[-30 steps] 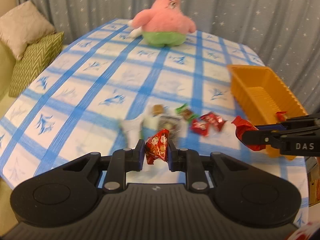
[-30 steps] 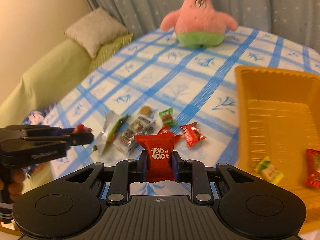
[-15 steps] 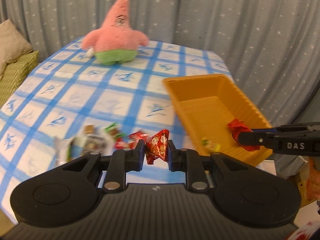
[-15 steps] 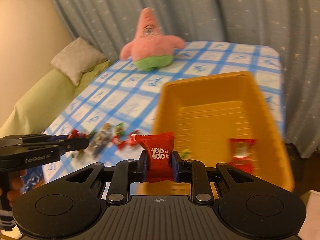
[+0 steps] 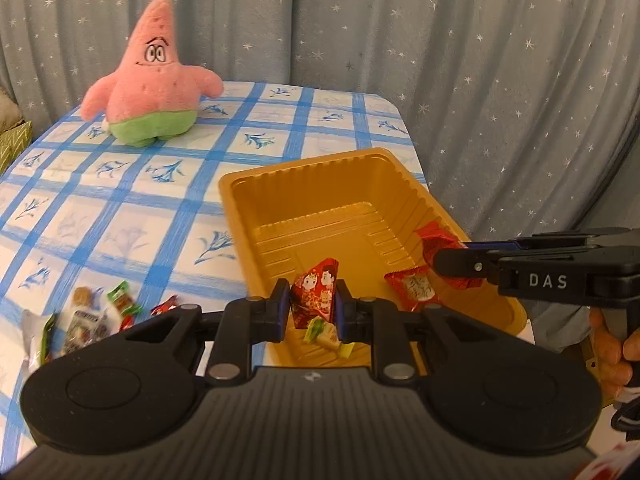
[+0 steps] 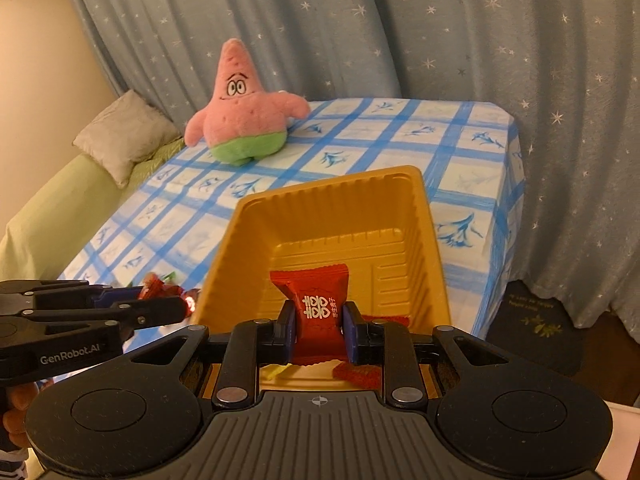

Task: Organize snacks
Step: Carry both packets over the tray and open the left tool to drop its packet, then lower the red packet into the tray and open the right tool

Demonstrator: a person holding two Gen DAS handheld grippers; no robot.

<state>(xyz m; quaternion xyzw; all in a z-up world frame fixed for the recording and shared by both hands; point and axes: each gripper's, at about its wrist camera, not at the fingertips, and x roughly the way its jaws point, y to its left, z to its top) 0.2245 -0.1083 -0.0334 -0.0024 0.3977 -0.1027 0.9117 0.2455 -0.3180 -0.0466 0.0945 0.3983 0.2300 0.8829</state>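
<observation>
Holding one red candy clenched in each gripper, left [image 5: 311, 307] and right [image 6: 319, 331], above the orange tray [image 5: 256, 216], you risk dropping the left one outside its near edge.

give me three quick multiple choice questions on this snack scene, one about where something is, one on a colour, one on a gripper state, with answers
1. Where is the pink star plush toy?
A. inside the tray
B. on the checked tablecloth, beyond the tray
C. on the floor

2. What colour is the plastic tray?
A. orange-yellow
B. white
C. dark green

3. What is the right gripper doing?
A. open and empty
B. shut on a green candy
C. shut on a red candy

Answers:
1. B, it stands on the blue-and-white tablecloth near the curtain.
2. A, its walls and floor are orange-yellow in both views.
3. C, the red wrapper with white characters is pinched between its pads above the tray.
</observation>
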